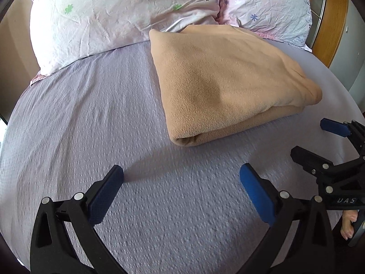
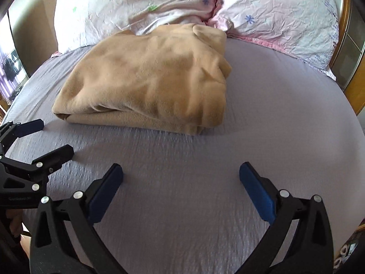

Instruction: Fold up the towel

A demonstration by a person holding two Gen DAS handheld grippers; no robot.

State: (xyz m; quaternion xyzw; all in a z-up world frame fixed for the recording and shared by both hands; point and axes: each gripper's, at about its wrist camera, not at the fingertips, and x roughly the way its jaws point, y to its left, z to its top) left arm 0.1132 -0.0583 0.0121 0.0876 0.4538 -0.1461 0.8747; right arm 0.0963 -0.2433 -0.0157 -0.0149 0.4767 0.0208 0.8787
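Note:
A tan fleece towel (image 1: 228,80) lies folded into a thick rectangle on the lavender bed sheet (image 1: 91,125), its far end against the pillows. In the right wrist view the towel (image 2: 148,80) shows stacked layers along its near edge. My left gripper (image 1: 181,171) hovers open over bare sheet, short of the towel's near left corner, holding nothing. My right gripper (image 2: 181,170) is also open and empty, in front of the towel's near edge. Each gripper appears in the other's view: the right gripper (image 1: 319,141) at the right, the left gripper (image 2: 52,137) at the left.
Two floral pillows (image 1: 102,11) (image 1: 269,6) lie along the head of the bed behind the towel. A wooden frame (image 1: 330,22) stands at the right past the mattress edge. Bare sheet (image 2: 285,114) stretches to the towel's right, and a hand (image 1: 348,223) grips the right tool.

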